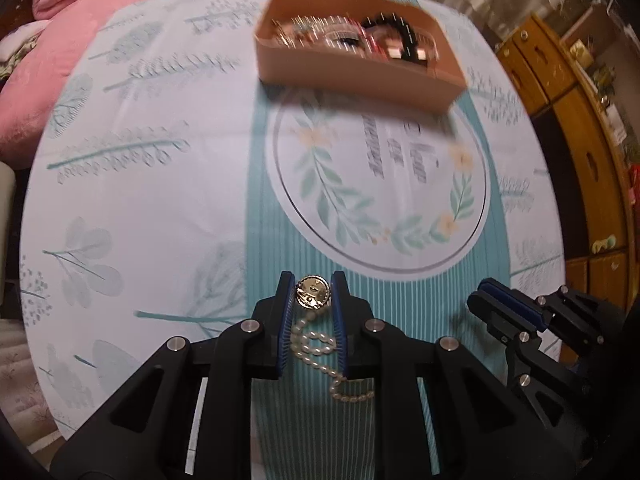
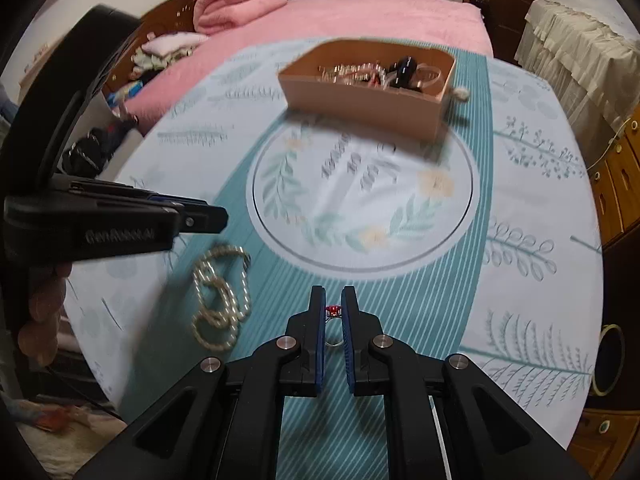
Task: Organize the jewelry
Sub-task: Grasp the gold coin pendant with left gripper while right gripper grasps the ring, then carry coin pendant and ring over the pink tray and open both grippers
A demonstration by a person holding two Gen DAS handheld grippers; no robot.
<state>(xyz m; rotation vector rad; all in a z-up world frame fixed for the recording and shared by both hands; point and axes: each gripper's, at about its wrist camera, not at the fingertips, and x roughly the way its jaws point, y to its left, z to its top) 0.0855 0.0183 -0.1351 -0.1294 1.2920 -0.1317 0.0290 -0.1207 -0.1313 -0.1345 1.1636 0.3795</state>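
One pink box — jumbled jewelry, blurred

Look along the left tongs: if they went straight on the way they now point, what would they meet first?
The left tongs are shut on the gold clasp of the pearl necklace. Ahead lies bare tablecloth, then, probably first, the pink jewelry box; depth is unclear.

A white pearl necklace with a round gold pendant was gripped at the pendant, its strand trailing in loops. A small ring with a red stone sat pinched upright. A tan rectangular box of tangled jewelry stood open at the bench's far side.
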